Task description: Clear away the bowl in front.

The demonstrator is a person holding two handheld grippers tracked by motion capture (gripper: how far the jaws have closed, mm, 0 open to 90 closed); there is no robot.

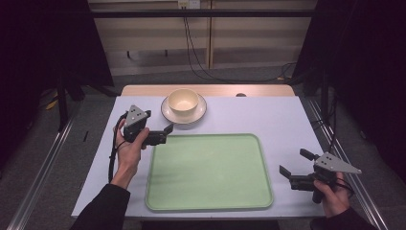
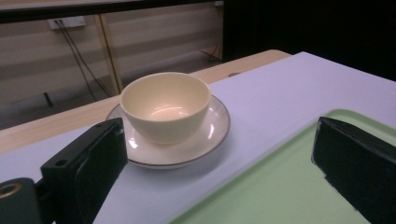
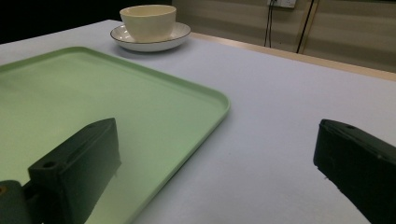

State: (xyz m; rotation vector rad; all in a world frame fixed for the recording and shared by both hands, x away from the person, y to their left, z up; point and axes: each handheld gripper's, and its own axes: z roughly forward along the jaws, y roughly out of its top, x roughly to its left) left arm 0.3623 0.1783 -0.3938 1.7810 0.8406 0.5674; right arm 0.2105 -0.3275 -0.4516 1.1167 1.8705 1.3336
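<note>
Nearest the person, the right gripper [image 1: 293, 173] hangs low over the pale table [image 1: 282, 120] just off the right edge of the green tray [image 1: 209, 171], its jaws spread wide and holding nothing; in the right gripper view they frame the tray's near corner and bare tabletop. The tray itself lies bare in the middle of the table. Farther up on the left, the left gripper [image 1: 165, 132] sits at the tray's far left corner, jaws also wide and empty, aimed at the cream bowl [image 1: 183, 102], which stands upright on a white saucer [image 1: 185, 115] just beyond the tray's far edge, near the table's back. In the left gripper view the bowl [image 2: 164, 105] sits between the two jaws but well ahead of them, not touched. The likely work is lifting the bowl onto the tray. The risk, as I judge it, is that a jaw closing on the smooth, curved wall slips upward, or catches the saucer rim and drags or tips both pieces toward the table's back edge.
</note>
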